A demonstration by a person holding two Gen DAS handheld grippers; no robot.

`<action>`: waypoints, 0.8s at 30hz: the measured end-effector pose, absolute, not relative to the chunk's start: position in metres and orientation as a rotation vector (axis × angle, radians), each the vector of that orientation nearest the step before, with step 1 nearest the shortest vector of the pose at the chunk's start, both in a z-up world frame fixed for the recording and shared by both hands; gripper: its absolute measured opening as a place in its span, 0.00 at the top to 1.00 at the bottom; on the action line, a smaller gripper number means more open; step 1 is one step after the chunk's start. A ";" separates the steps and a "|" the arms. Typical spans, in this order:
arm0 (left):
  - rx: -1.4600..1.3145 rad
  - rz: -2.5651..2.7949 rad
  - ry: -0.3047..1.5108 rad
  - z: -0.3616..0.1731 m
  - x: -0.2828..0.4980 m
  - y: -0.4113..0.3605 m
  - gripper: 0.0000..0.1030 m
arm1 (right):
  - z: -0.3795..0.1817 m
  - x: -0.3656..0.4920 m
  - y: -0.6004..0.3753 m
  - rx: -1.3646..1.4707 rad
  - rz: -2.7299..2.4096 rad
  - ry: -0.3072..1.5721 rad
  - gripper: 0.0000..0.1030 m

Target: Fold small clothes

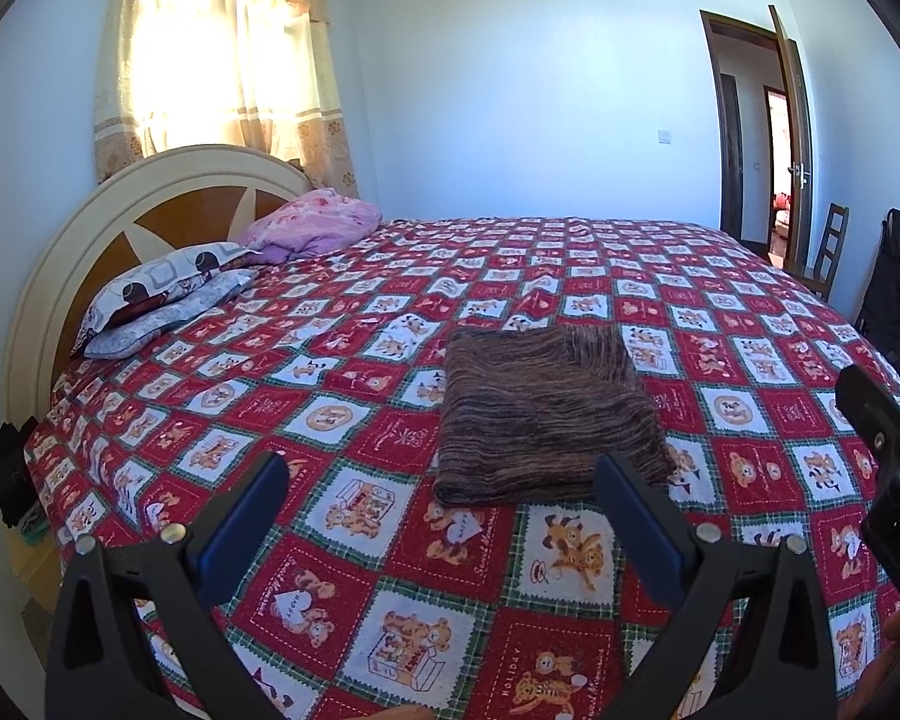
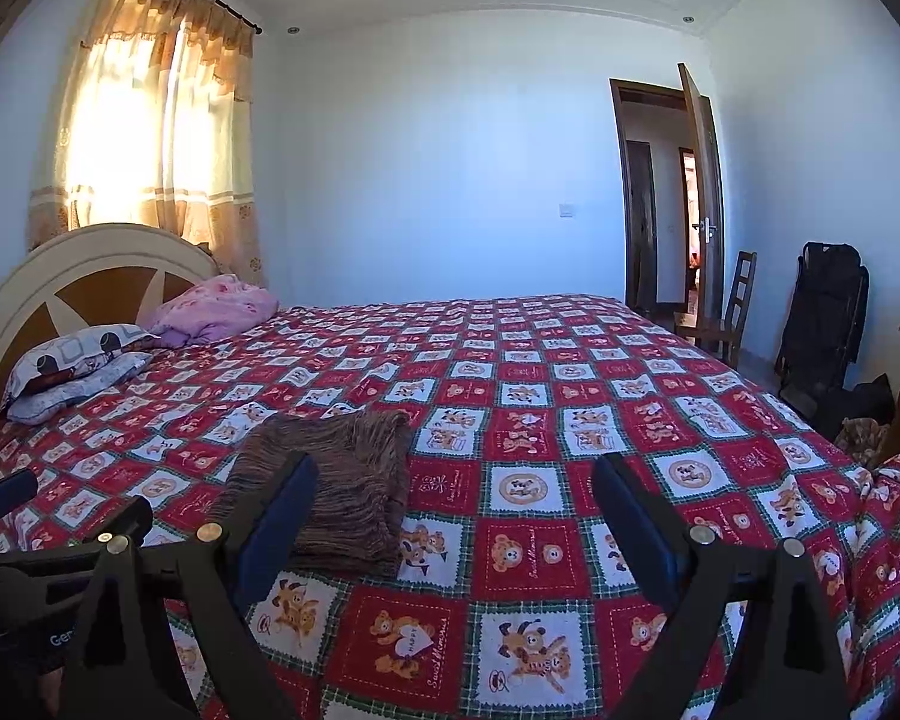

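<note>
Now both tools spread wide, empty; brown garment (image 1: 540,414) folded on bedspread (image 1: 342,546).

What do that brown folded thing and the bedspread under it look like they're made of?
The brown folded garment looks like a soft knit, perhaps wool or acrylic: fine streaky ridges, matte, thick rounded fold edges. The bedspread looks like printed cotton or a cotton blend: flat, matte, sharp bear pictures in red and white squares. Neither fibre can be confirmed by sight.
</note>
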State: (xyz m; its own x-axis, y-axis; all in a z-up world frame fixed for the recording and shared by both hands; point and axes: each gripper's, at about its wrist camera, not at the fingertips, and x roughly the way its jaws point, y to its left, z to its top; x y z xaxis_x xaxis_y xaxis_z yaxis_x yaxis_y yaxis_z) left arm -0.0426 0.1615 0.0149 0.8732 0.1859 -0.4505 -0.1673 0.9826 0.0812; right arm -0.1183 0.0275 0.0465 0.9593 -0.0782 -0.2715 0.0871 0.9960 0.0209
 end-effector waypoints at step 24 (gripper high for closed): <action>-0.052 0.143 0.523 0.009 -0.023 0.168 0.00 | 0.037 -0.112 0.029 0.031 -0.093 0.307 0.10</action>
State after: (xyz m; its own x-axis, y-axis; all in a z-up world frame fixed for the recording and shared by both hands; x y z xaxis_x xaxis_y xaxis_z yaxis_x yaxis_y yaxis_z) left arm -0.0232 0.1680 0.0091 0.8565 0.1226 -0.5013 -0.1493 0.9887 -0.0131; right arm -0.1118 0.0290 0.0371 0.9491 -0.0867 -0.3030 0.0961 0.9952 0.0164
